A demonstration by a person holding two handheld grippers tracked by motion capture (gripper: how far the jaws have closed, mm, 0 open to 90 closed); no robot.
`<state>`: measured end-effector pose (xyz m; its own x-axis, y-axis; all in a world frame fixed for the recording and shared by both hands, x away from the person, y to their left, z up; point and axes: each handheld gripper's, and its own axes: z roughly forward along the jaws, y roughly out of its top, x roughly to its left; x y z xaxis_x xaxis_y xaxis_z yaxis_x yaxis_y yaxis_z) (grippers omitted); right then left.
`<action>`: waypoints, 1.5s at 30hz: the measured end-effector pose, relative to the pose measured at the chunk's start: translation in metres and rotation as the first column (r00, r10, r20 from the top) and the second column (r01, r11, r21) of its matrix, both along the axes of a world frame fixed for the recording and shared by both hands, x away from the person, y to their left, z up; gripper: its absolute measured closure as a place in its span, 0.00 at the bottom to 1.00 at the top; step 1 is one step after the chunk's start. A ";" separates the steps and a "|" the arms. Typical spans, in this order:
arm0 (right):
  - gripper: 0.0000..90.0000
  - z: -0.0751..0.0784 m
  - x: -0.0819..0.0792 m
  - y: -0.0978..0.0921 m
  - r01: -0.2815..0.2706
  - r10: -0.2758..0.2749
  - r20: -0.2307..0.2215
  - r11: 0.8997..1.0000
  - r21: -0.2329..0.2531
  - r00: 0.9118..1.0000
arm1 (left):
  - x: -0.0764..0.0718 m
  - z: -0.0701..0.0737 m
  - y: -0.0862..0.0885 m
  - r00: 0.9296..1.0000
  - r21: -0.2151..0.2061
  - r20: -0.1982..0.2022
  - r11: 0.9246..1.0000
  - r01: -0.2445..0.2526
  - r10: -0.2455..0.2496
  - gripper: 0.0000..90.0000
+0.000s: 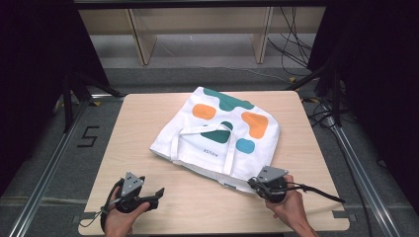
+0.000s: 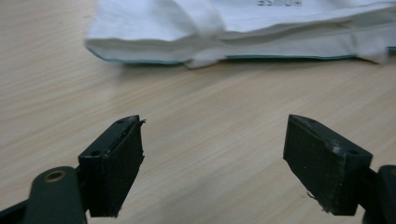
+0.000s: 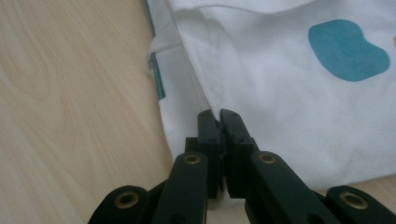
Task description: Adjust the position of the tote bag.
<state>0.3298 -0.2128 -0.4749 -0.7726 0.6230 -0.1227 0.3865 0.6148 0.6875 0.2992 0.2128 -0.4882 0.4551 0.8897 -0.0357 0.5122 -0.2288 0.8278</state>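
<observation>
Pinched together on the near hem of the white tote bag [image 3: 289, 116], jaws of the right gripper [image 3: 219, 122] pressed flat with cloth between them, at about five o'clock on the table [image 1: 148, 123] in the high view. Spread wide and holding nothing, jaws of the left gripper [image 2: 212, 154], low over bare wood at about seven o'clock, with the bag's folded edge [image 2: 233, 42] ahead and well apart. Lying flat near the table's middle, the bag [image 1: 217, 133], printed with orange, green and teal blobs, its handles [image 1: 202, 131] draped across the front panel. Wrapped around each gripper from six o'clock, a hand [image 1: 291, 205]. Beyond the far edge, pale wooden shelving [image 1: 197, 29].
</observation>
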 end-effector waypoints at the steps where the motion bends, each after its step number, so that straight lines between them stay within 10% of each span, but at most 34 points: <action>1: 0.98 0.000 0.000 0.000 0.000 0.000 0.000 1.000 0.000 1.000 | 0.000 0.000 0.000 1.000 0.000 0.000 1.000 0.000 0.000 0.22; 8: 0.98 0.008 -0.006 -0.045 0.076 -0.077 0.025 0.995 0.060 0.997 | 0.018 -0.005 0.004 0.999 0.038 -0.012 0.998 -0.047 0.047 0.23; 20: 0.98 0.010 -0.004 -0.064 0.085 -0.088 0.025 0.993 0.085 0.996 | 0.058 -0.018 -0.021 1.000 0.159 -0.020 0.987 0.007 -0.004 0.32; 33: 0.98 0.008 -0.003 -0.064 0.084 -0.085 0.011 0.992 0.091 0.996 | 0.087 -0.025 -0.034 1.000 0.109 0.008 0.994 0.029 -0.030 0.49; 34: 0.97 0.006 -0.004 -0.063 0.089 -0.089 0.000 0.992 0.089 0.996 | 0.089 -0.026 -0.035 0.999 0.103 0.017 0.994 0.035 -0.037 0.63; 39: 0.98 0.005 -0.002 -0.063 0.065 -0.066 0.017 0.995 0.075 0.998 | 0.087 -0.018 -0.036 0.996 0.188 0.039 0.979 0.075 -0.083 0.89; 45: 0.97 0.007 0.001 -0.074 0.102 -0.104 0.057 0.994 0.045 0.993 | 0.050 -0.007 -0.039 0.977 0.222 0.000 0.952 0.209 -0.215 0.89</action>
<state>0.3304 -0.2865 -0.4676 -0.6960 0.7046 -0.1387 0.4042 0.5440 0.7353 0.3496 0.1735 -0.4956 0.6323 0.7575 0.1626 0.4127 -0.5070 0.7567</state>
